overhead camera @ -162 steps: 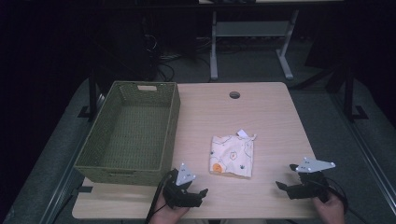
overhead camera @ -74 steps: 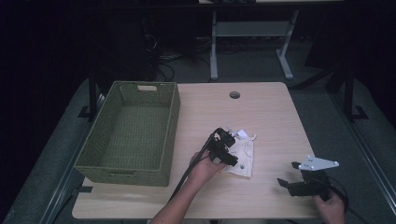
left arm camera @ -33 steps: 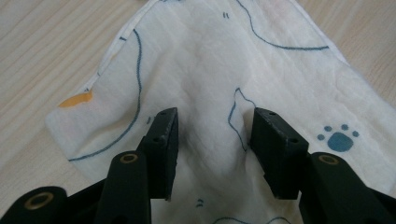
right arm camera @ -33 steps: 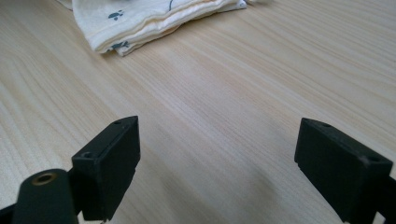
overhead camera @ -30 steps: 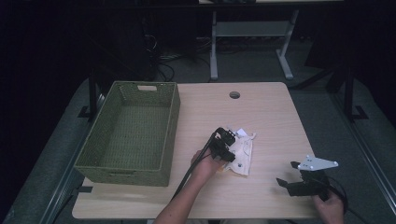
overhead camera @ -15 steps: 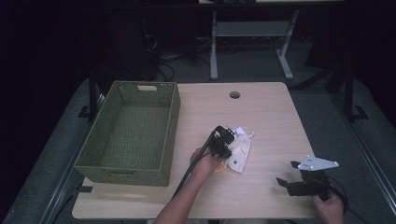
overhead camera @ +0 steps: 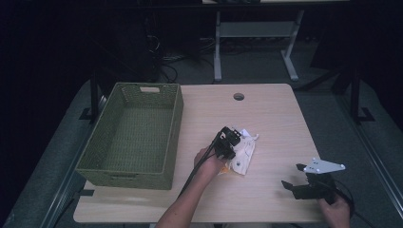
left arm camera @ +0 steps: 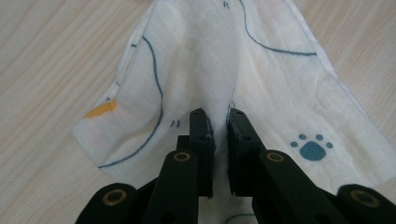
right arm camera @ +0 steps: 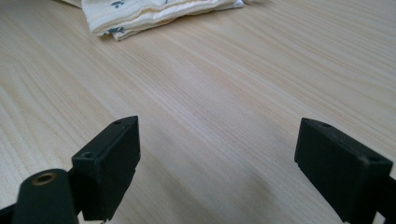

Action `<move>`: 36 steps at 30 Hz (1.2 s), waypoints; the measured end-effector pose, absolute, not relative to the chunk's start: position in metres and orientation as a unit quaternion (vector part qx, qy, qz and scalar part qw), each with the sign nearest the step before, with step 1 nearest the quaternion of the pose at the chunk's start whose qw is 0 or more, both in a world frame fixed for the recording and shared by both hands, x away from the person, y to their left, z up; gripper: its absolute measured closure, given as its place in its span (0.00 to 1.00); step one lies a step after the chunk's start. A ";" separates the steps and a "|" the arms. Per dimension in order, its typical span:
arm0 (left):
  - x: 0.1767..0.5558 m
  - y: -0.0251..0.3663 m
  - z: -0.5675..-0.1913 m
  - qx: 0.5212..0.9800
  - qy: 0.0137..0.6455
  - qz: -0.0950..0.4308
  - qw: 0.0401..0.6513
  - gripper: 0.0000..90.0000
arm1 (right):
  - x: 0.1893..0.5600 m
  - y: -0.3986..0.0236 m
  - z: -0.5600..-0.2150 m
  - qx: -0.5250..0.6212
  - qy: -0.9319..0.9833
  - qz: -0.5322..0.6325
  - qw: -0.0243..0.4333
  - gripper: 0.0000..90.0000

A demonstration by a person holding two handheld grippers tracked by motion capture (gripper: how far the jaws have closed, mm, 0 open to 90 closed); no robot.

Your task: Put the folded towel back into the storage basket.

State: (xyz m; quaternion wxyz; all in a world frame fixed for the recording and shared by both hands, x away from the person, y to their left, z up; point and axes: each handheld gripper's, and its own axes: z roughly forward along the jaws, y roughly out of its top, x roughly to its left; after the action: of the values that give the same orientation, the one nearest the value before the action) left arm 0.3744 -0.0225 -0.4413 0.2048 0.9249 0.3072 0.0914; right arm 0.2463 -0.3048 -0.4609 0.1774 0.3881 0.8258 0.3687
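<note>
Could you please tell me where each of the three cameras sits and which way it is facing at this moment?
High view: above the person's side, facing forward and down on the table and green basket; both forearms, the left gripper and right gripper show.
Left gripper view: rides the left gripper, facing down its near-closed jaws pinching the white cloth.
Right gripper view: rides the right gripper, low over the tabletop, jaws wide apart.
Shared: all three show the cloth on the table.

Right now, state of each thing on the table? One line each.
left claw: shut on a pinched fold of the cloth.
right claw: open, holding nothing, low over bare table.
cloth: white, printed, bunched up where pinched, rest lying on the table.
basket: upright, nothing visible inside.
</note>
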 end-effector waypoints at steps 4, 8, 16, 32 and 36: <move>0.378 -0.014 -0.435 0.919 0.320 0.071 0.217 0.93 | 0.246 -0.307 -0.460 0.390 0.824 0.371 0.179 0.15; 0.376 -0.008 -0.422 0.919 0.319 0.072 0.222 0.93 | 0.246 -0.309 -0.460 0.393 0.820 0.374 0.182 0.15; 0.369 -0.002 -0.397 0.916 0.312 0.070 0.242 0.93 | 0.246 -0.308 -0.459 0.392 0.821 0.373 0.182 0.15; 0.364 0.031 -0.348 0.895 0.318 0.035 0.312 0.93 | 0.246 -0.310 -0.459 0.396 0.818 0.375 0.185 0.15; 0.365 0.043 -0.341 0.883 0.327 0.013 0.338 0.93 | 0.247 -0.309 -0.460 0.396 0.819 0.373 0.184 0.15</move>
State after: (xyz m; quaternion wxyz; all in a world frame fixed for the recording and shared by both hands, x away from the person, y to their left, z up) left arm 0.3653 0.0431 -0.3409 0.3377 0.8825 0.3270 0.0129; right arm 0.2465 -0.3092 -0.4596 0.1840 0.3960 0.8185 0.3733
